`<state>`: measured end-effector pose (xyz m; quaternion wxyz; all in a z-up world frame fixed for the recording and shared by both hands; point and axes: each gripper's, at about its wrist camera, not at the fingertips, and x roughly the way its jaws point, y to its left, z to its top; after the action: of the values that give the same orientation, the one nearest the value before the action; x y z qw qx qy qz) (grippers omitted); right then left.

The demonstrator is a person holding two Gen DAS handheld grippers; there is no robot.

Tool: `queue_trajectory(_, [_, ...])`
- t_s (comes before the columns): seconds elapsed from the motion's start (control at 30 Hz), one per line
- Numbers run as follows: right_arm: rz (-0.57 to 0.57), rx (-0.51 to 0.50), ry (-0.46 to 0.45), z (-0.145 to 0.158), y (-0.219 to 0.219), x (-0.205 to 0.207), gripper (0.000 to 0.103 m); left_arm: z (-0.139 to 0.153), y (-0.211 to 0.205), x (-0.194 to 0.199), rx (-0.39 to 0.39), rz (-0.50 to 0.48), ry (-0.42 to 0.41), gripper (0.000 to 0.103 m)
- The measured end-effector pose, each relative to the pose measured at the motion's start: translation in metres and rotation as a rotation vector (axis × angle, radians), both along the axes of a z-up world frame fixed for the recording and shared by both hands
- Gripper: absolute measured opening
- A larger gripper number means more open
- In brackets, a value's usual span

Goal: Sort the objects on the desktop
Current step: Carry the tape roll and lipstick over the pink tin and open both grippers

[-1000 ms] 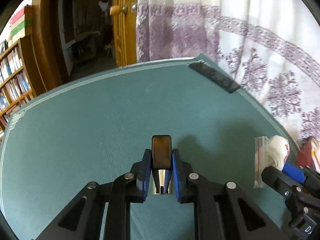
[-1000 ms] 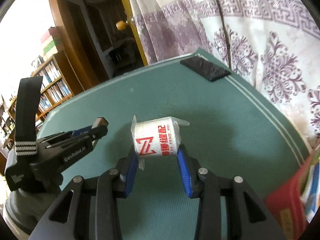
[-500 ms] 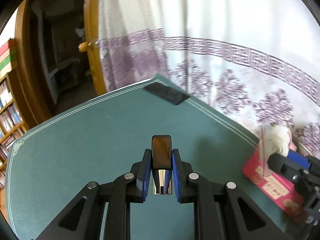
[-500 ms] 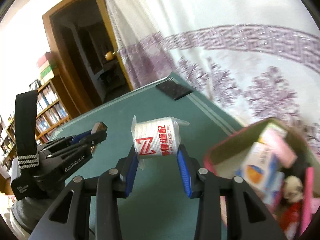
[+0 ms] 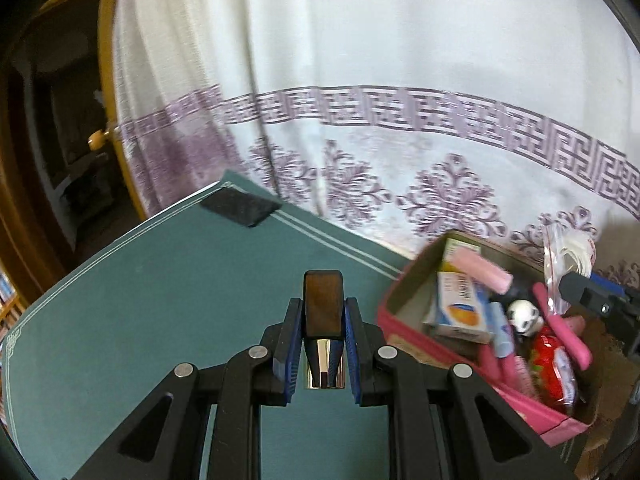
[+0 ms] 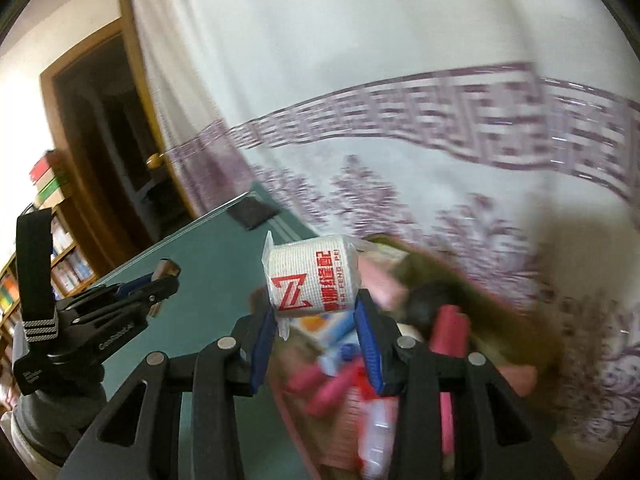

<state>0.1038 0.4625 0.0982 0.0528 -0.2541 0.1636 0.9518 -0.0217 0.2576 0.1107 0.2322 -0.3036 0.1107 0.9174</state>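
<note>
My left gripper (image 5: 322,316) is shut on a small brown-topped lighter with a shiny metal body (image 5: 323,308), held above the green table mat (image 5: 160,300). My right gripper (image 6: 316,312) is shut on a white bagged thread roll with red print (image 6: 312,280) and holds it over the pink box (image 6: 516,372). The pink box (image 5: 404,304) sits to the right of my left gripper in the left wrist view, full of small items. The right gripper's finger (image 5: 592,300) and the bagged roll (image 5: 568,256) show over the box's far right side.
The box holds an orange-and-white carton (image 5: 460,308), pink pens (image 5: 560,328), a panda figure (image 5: 524,314) and a red packet (image 5: 554,368). A black pad (image 5: 240,204) lies at the mat's far corner. A patterned curtain (image 5: 400,140) hangs behind. A doorway and bookshelves stand at left.
Both grippers have swung right with their loads. The pink box has come into full view, and the right gripper with the roll now hangs over it.
</note>
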Motion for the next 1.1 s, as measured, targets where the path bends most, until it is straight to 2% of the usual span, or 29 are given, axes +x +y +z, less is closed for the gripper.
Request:
queue_trajectory(0.2, [-0.066, 0.014, 0.019, 0.004, 0.025, 0.027, 0.042, 0.002, 0.027, 0.012, -0.007, -0.065, 0.000, 0.020])
queue_trajectory(0.4, [-0.108, 0.023, 0.023, 0.007, 0.041, 0.043, 0.042, 0.005, 0.052, 0.020, 0.023, -0.137, -0.024, 0.020])
queue_trajectory(0.57, [-0.094, 0.023, 0.003, 0.002, 0.042, 0.043, 0.042, 0.002, 0.074, 0.024, 0.043, -0.212, -0.051, 0.020])
queue_trajectory(0.7, [-0.057, 0.024, -0.012, -0.003, 0.034, 0.038, 0.042, -0.004, 0.088, 0.021, 0.087, -0.272, -0.106, 0.021])
queue_trajectory(0.77, [-0.046, 0.028, -0.017, -0.005, 0.030, 0.034, 0.042, -0.008, 0.090, 0.017, 0.115, -0.282, -0.145, 0.028])
queue_trajectory(0.83, [-0.041, 0.037, -0.019, -0.006, 0.028, 0.031, 0.042, -0.010, 0.084, 0.013, 0.132, -0.249, -0.158, 0.058])
queue_trajectory(1.0, [-0.032, 0.050, -0.032, -0.009, 0.024, 0.024, 0.042, 0.001, 0.062, 0.012, 0.143, -0.185, -0.099, 0.060])
queue_trajectory(1.1, [-0.025, 0.066, -0.062, -0.013, 0.022, 0.014, 0.045, 0.007, 0.049, 0.014, 0.146, -0.152, -0.066, 0.087])
